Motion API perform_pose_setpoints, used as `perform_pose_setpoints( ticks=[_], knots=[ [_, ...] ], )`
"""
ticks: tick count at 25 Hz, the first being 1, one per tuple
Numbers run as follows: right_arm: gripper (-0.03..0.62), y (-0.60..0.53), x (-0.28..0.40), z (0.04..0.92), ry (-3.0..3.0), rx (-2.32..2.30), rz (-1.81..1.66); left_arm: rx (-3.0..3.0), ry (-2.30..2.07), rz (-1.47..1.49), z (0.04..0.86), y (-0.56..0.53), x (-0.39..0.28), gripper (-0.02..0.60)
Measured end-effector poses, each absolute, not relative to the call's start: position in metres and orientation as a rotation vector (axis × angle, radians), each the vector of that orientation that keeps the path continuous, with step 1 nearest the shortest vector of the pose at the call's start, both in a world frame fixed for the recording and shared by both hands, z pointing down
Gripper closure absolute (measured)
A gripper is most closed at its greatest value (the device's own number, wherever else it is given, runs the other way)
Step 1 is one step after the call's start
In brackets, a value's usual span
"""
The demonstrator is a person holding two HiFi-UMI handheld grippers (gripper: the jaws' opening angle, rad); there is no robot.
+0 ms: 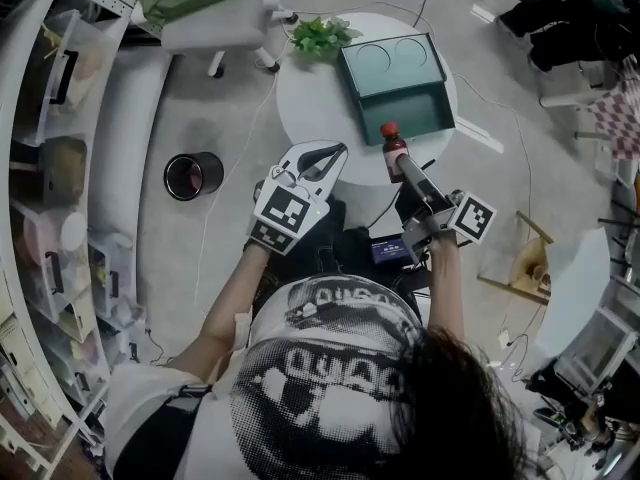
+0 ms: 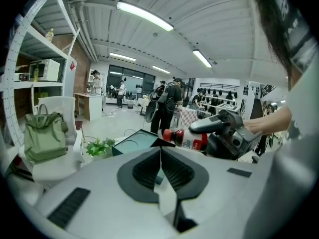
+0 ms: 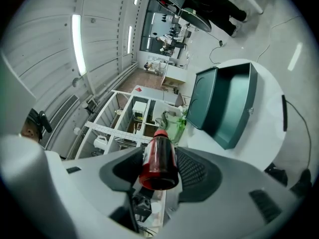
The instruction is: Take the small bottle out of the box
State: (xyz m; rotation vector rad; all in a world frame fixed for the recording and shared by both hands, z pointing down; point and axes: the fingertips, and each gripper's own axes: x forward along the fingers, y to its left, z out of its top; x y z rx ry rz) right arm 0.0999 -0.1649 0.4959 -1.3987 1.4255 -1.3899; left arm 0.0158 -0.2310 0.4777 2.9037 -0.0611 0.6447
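The right gripper (image 3: 158, 152) has its fingers (image 3: 197, 171) spread fairly wide and pressed on the bottle (image 3: 158, 161). The bottle lies lengthwise between them, base toward the camera and red cap pointing out past the fingertips. The left gripper (image 2: 160, 158) holds nothing; its fingers (image 2: 147, 171) are closed against each other.

The bottle is out of the box (image 3: 203, 99), which stands open beyond the right fingertips and to their right.

The bottle looks small and light: smooth, round and stiff, full of dark red liquid. Such a body could roll or slip between flat pads. A hold across the middle of the body, as here, seems safest; the narrow neck would offer less to press on.

The right gripper view shows the contact itself, pads on both flanks. The left gripper view shows the bottle from the side, with a white label and the cap clear of the right fingers. Only the head view shows the layout: bottle (image 1: 393, 146) over the near part of the round table (image 1: 312, 98), just short of the box, with a plant (image 1: 320, 36) at the far edge. No view settles whether the bottle touches the table.
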Motion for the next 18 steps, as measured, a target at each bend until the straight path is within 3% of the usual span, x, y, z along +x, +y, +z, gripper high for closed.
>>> perform_pose_setpoints(
  ticks=[18],
  knots=[
    [0.376,-0.039,0.079,0.468,1.524,-1.272,-1.302,2.948,-0.152,0.573,0.44,-0.082,0.003,0.568]
  ],
)
